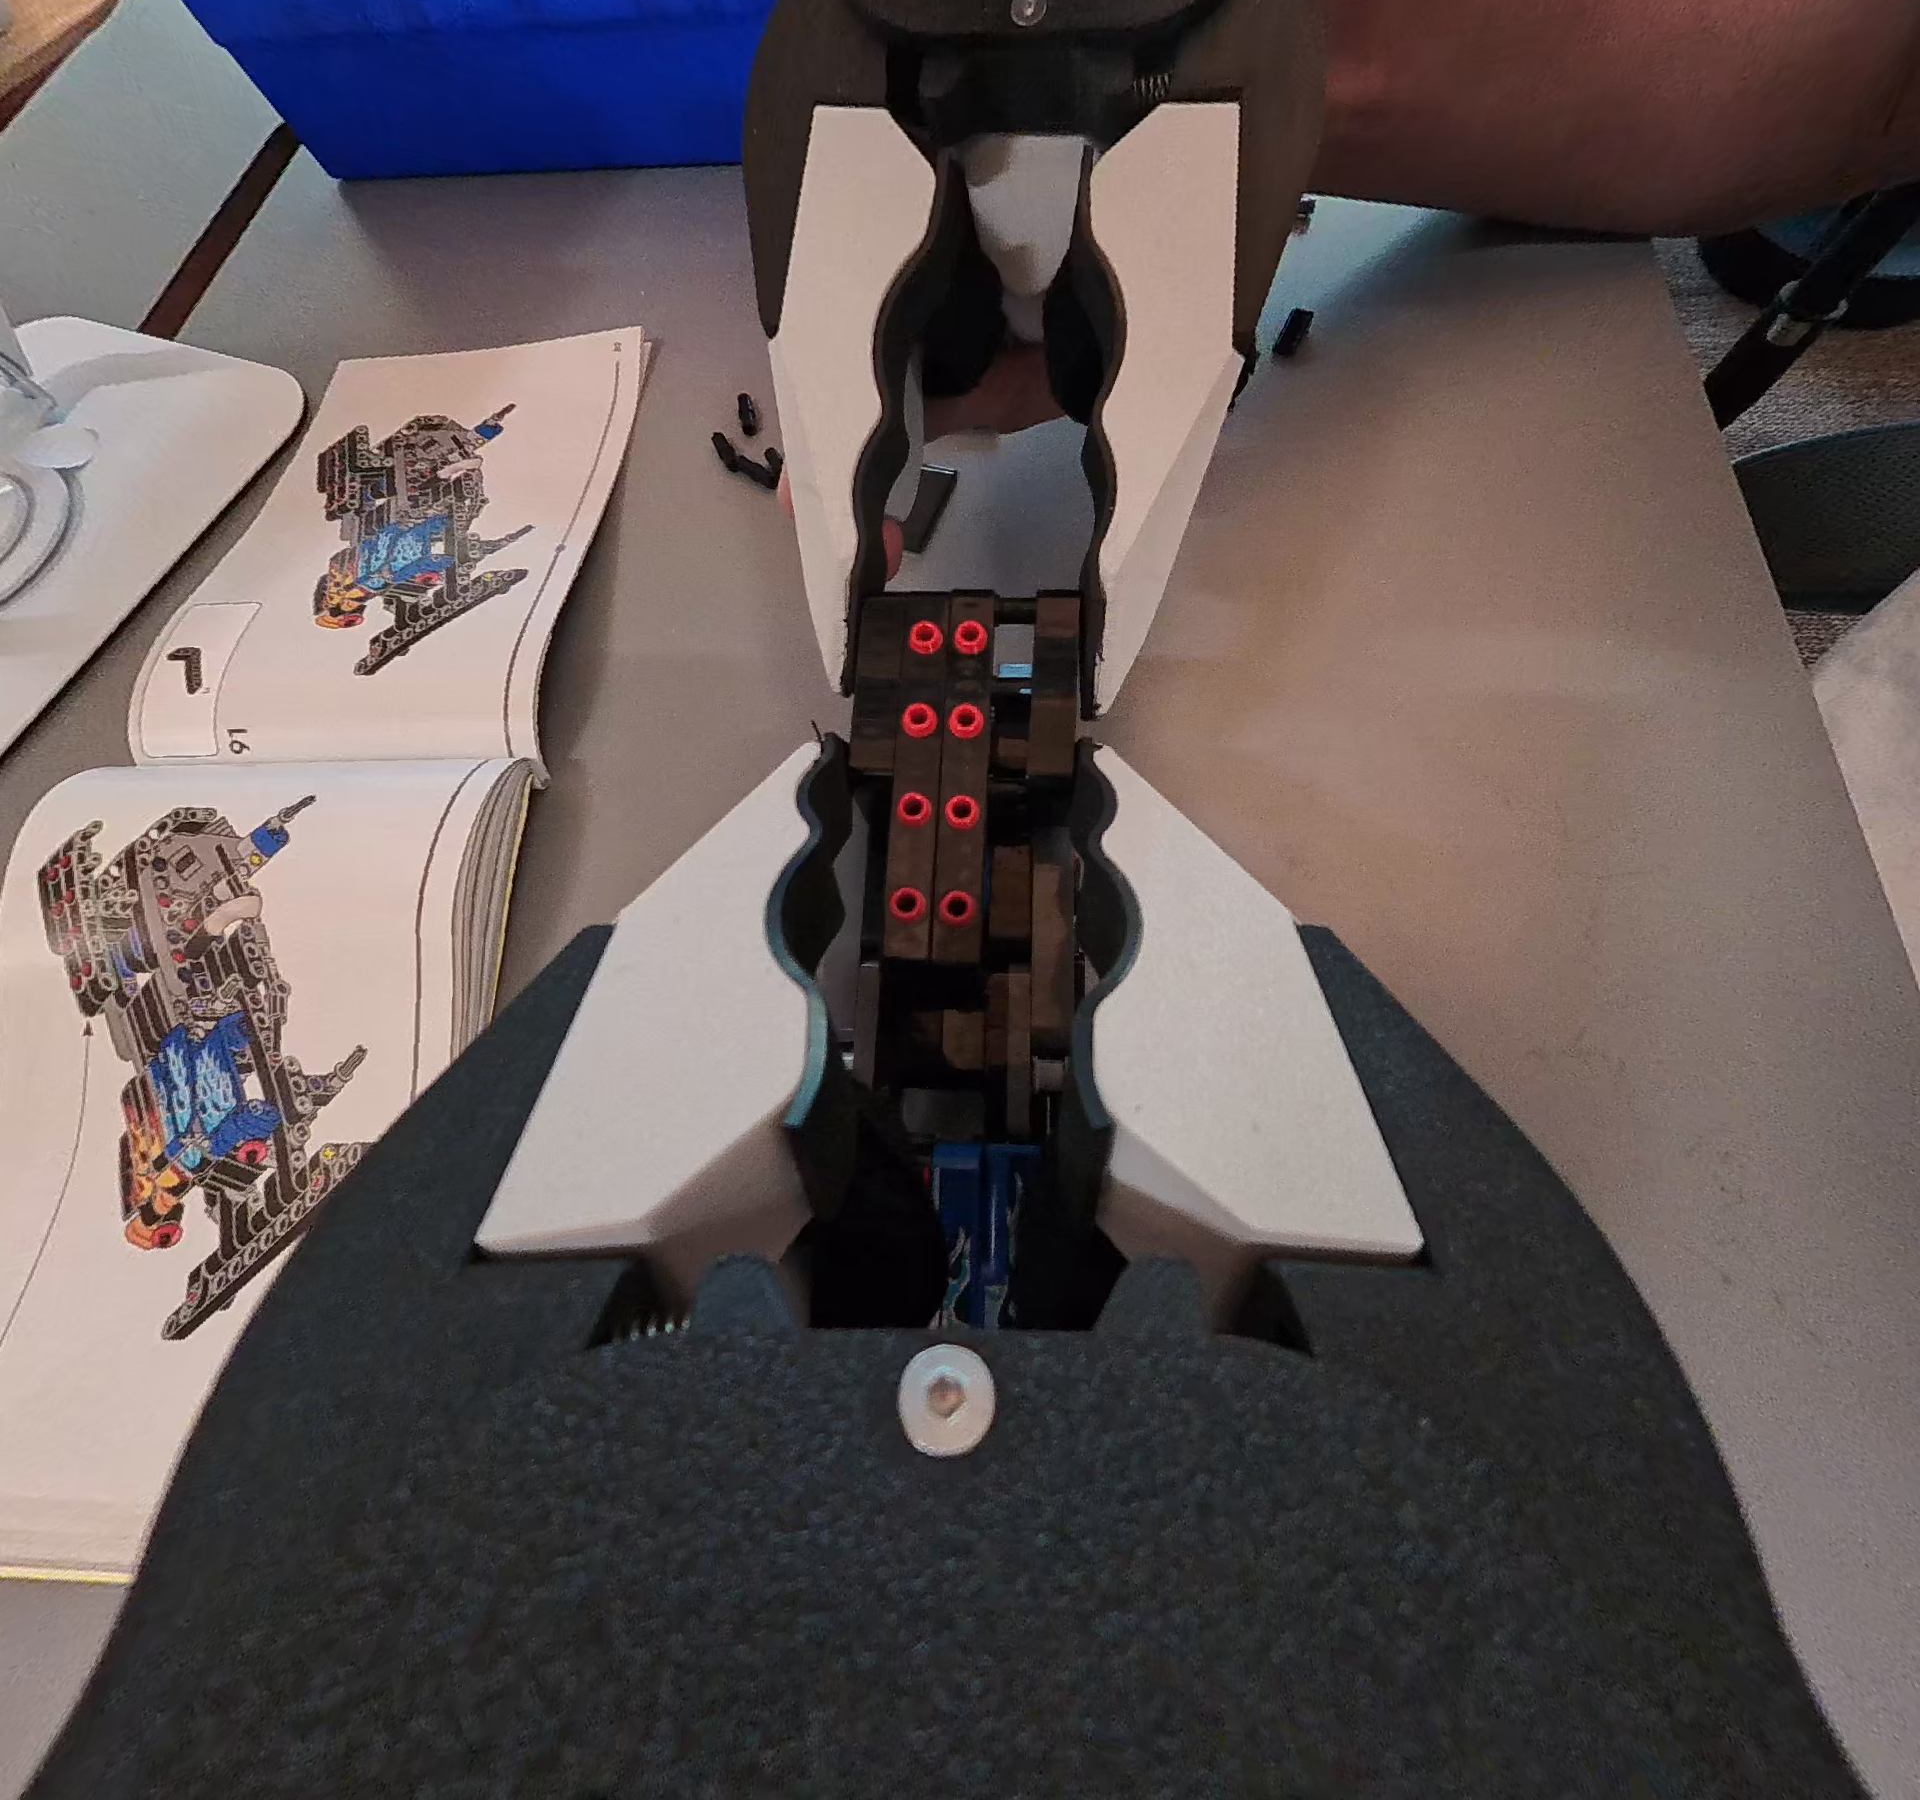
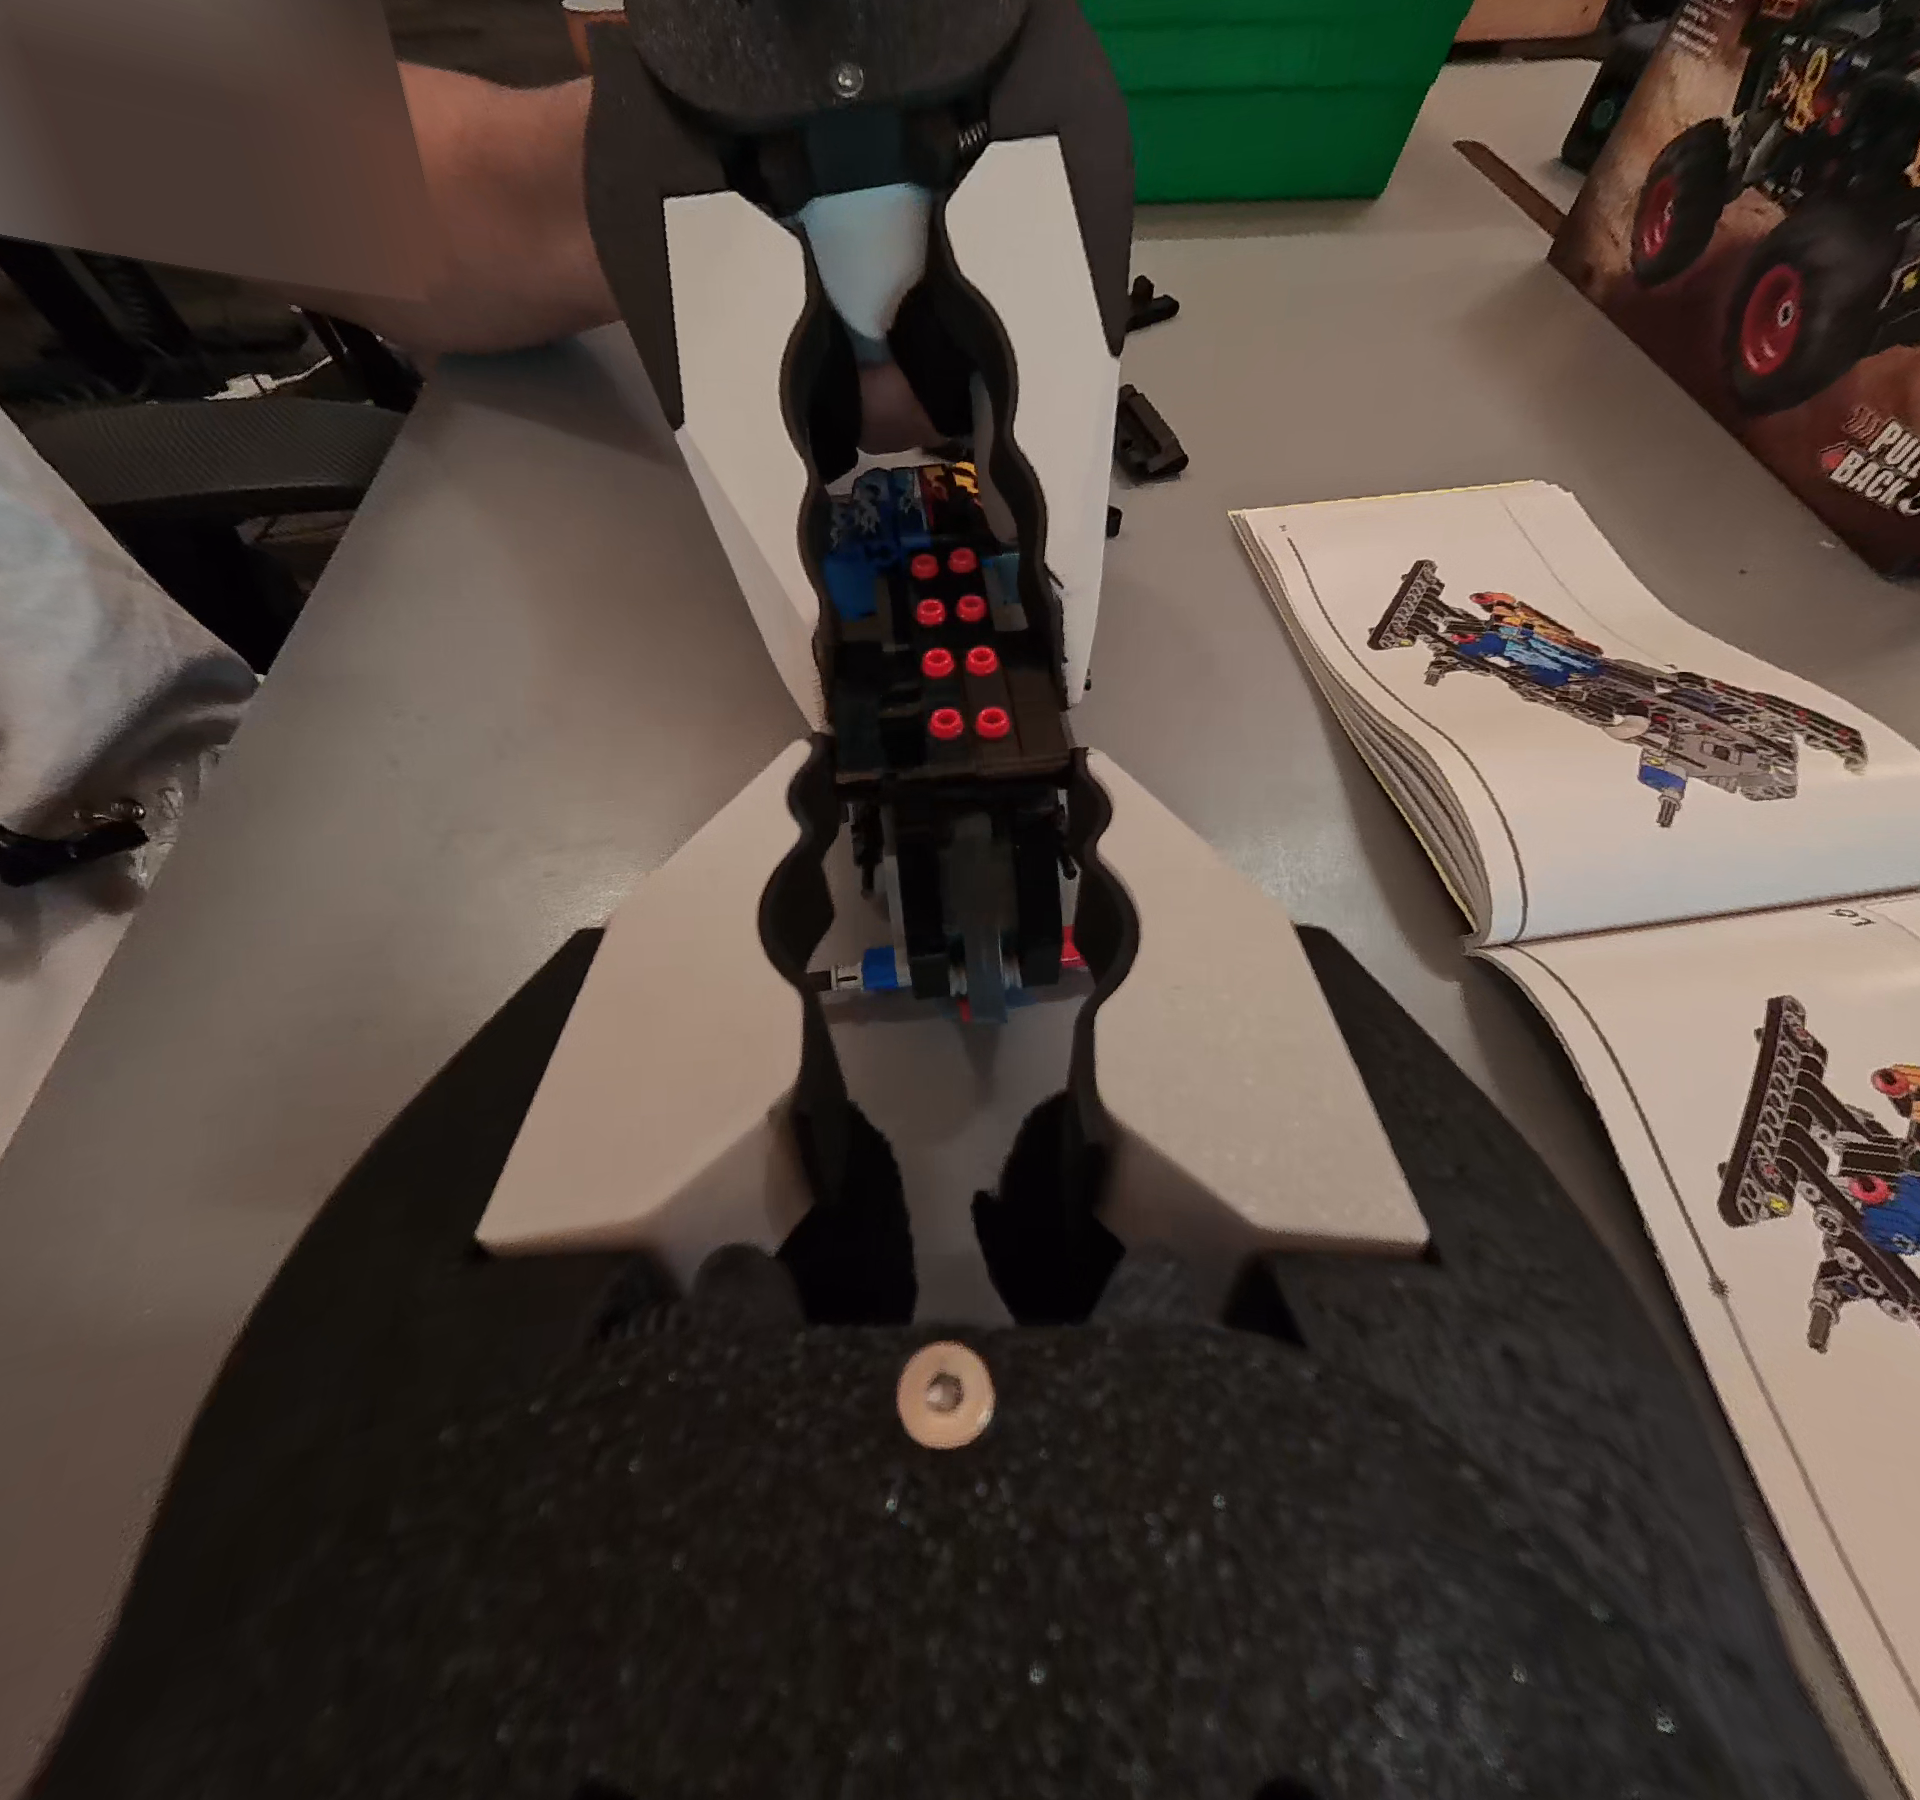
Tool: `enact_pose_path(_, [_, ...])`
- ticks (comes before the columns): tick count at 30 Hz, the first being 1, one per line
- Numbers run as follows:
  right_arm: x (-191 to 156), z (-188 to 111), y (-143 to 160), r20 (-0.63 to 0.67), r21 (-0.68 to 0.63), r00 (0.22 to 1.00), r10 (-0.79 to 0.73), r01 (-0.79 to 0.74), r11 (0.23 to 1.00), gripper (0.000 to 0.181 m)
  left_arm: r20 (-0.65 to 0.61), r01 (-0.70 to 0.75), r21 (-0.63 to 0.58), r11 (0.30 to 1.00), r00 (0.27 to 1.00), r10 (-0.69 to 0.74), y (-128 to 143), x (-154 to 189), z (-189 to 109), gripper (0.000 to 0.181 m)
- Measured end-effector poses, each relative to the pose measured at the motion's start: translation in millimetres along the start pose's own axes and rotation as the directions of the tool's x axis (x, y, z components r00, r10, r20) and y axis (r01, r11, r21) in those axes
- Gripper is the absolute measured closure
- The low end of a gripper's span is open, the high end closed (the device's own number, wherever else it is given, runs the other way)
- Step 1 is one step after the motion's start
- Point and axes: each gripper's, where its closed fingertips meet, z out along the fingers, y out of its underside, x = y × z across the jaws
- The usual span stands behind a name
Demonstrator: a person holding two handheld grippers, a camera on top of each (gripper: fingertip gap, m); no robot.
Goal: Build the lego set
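Note:
The lego model (image 1: 940,815) is a black block of beams with two rows of red pins and blue parts at one end. It is held above the grey table between both grippers, which face each other tip to tip. My left gripper (image 1: 961,774) is shut on the end of the model with the blue parts. My right gripper (image 1: 966,680) comes in from the top of the left wrist view and grips the far end. In the right wrist view the model (image 2: 956,670) sits between my right gripper (image 2: 951,763) and the left gripper (image 2: 945,701) opposite.
An open instruction booklet (image 1: 364,555) lies left of the model and shows in the right wrist view (image 2: 1558,711). Loose black pieces (image 1: 743,446) lie on the table. A blue bin (image 1: 468,36), a green bin (image 2: 1268,36), the set's box (image 2: 1787,192) and a white tray (image 1: 135,462) stand around. Both grippers' tips are close together, under 4 cm apart.

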Motion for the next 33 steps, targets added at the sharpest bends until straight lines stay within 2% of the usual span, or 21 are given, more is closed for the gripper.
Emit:
enact_pose_path(11, [-0.3, -0.4, 1.6, 0.011, 0.007, 1.0, -0.025, 0.025, 1.0, 0.14, -0.02, 0.021, 0.002, 1.0, 1.0, -0.021, -0.4, 1.1, 0.6, 0.141])
enact_pose_path(15, [-0.3, -1.3, 1.3, 0.036, 0.019, 0.999, 0.022, -0.022, 1.0, 0.14, -0.024, 0.047, 0.005, 0.999, 0.999, -0.047, -0.9, 0.8, 1.2, 0.141])
enact_pose_path(21, [-0.2, -1.8, 0.8, 0.017, -0.033, 0.999, 0.045, -0.044, 0.998, 0.138, -0.01, 0.036, 0.004, 0.999, 0.999, -0.036, -0.9, 0.0, 1.3, 0.141])
enact_pose_path(28, [-0.7, -1.2, 0.0, 0.052, 0.02, 0.996, 0.069, -0.07, 0.997, 0.139, 0.011, 0.018, -0.003, 1.0, 1.0, -0.018, -1.0, 0.6, 1.5, 0.141])
enact_pose_path(33, [-4.2, -1.7, 1.4, 0.063, 0.024, 0.997, 0.039, -0.041, 0.999, 0.139, -0.03, 0.033, 0.001, 0.999, 0.999, -0.033, -1.9, 5.6, 2.6, 0.14])
